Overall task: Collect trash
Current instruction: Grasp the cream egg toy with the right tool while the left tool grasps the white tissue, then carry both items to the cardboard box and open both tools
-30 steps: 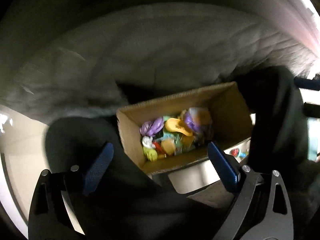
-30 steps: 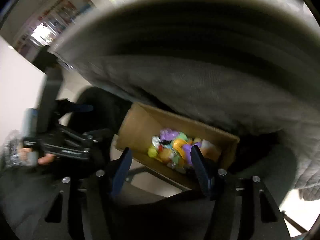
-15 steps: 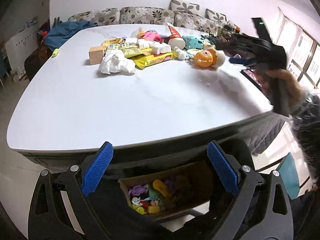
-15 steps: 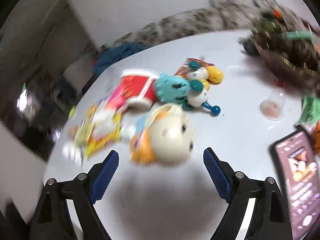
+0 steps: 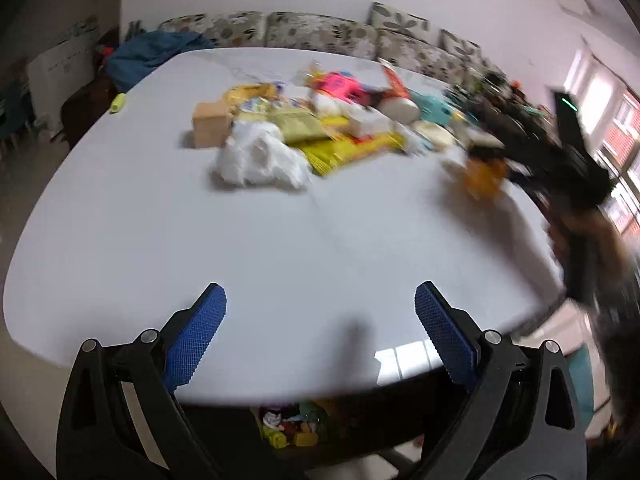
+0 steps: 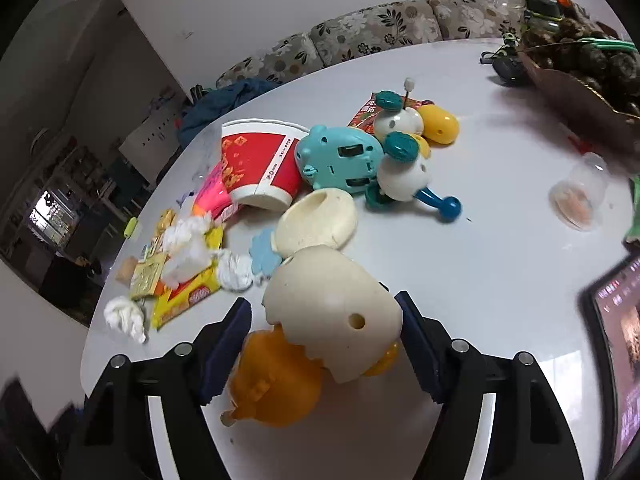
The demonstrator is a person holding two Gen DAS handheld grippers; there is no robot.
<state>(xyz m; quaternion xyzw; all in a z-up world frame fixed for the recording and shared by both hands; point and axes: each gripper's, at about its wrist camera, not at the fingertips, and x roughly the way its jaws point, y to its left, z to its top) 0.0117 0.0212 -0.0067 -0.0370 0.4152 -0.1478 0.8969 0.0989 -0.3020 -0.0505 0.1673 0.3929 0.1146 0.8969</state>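
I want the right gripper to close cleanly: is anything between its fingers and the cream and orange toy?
Nothing visible does. The right gripper is open with the cream and orange toy already between its fingers; the loose cream shell piece lies beyond it.

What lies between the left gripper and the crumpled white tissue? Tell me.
Only bare white tabletop. The left wrist view shows nothing between the left gripper and the crumpled white tissue.

Left view was motion-blurred, worst around the trash pile (image 5: 304, 136); window glare lay on the surface (image 5: 404, 360) edge. Right view was sharp, evenly lit, corners vignetted black.
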